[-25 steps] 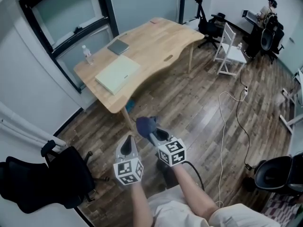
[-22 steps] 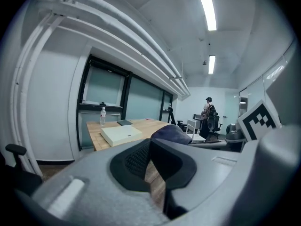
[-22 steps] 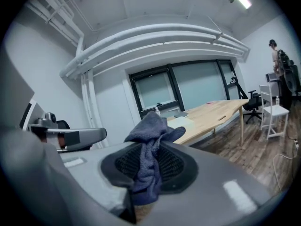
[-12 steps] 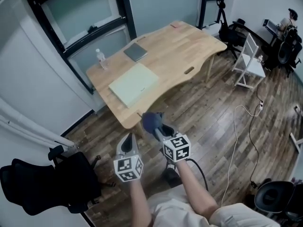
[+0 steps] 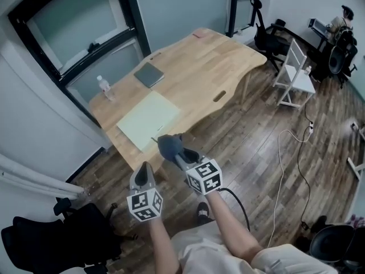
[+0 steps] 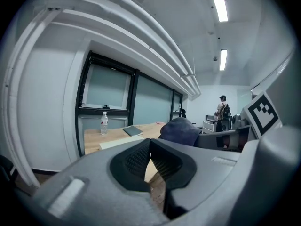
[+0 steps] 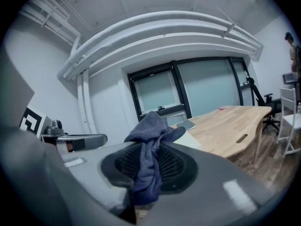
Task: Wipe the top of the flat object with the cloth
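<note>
The right gripper's jaws pinch a crumpled dark blue cloth; the left gripper's jaws are pressed together, empty. Only the head view shows the pale green flat mat whole, centre-left on the wooden tabletop

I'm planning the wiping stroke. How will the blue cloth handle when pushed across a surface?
Likely floppy: the cloth droops and bunches where the right gripper pinches it in its jaws. It looks like soft, fuzzy fabric, so probably light and not slippery. The loose wad beyond the jaws may fold over when pushed.
</note>
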Tool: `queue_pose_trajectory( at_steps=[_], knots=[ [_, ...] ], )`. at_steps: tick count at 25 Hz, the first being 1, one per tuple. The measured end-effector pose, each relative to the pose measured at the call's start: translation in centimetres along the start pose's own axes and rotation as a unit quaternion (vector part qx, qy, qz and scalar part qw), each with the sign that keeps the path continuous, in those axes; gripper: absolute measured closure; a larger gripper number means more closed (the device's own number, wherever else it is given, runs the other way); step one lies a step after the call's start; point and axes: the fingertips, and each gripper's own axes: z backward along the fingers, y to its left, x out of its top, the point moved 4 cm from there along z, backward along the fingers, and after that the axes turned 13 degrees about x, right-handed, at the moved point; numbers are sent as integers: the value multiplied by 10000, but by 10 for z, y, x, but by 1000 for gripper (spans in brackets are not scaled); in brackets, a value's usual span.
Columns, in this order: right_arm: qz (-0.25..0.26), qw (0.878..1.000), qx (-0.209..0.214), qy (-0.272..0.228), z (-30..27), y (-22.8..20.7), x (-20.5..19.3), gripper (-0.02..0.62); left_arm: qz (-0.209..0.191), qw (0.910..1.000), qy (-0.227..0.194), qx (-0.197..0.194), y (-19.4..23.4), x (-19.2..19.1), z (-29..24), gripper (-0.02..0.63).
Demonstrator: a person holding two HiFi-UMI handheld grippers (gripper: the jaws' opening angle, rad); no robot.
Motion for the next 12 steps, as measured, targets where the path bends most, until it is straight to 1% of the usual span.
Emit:
queue_pose_trajectory(
  at_steps=[4,8,12],
  knots=[
    [-135,9998,-41,122,-14,-20,-10,511,-35,9999,120,4,2,-10,-17,598],
    [-250,9994,-14,248,-34,-30,-17,511,46,9996,264,121,17,-18,-34,598],
    [-355,9985,-38,411,-65,-44,-25,511,174,9985,485,161,38,-31,-65,598]
  ],
)
